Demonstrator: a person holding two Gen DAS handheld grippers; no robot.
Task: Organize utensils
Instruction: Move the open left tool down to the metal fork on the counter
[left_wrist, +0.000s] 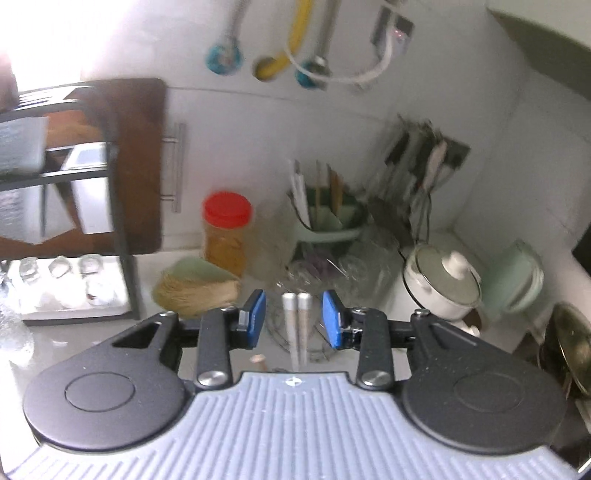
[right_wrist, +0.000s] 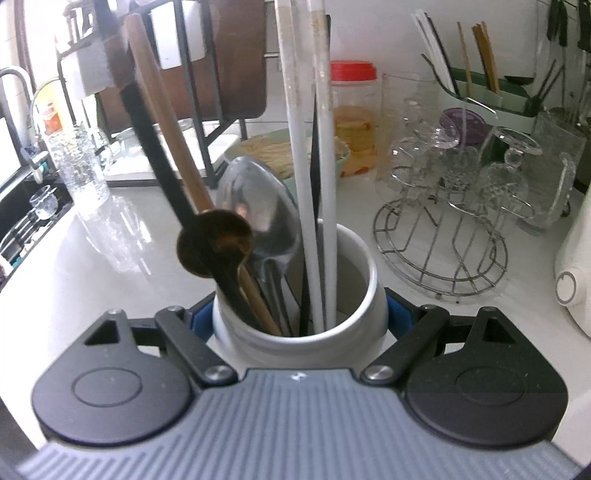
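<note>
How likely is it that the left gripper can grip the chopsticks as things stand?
Probably yes. The left gripper is open, with the chopsticks standing between its pads, untouched, and nothing else between. The right gripper holds their crock.

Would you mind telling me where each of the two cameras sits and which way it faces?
Left wrist: on the left tongs, looking down at the counter corner; its blue pads stand apart around two chopstick tips, not pressing them.
Right wrist: on the right tongs, facing the white utensil crock clamped between its pads, spoons and chopsticks inside.
Shared: the red-lidded jar, the green utensil holder and the dark cutting board.
</note>
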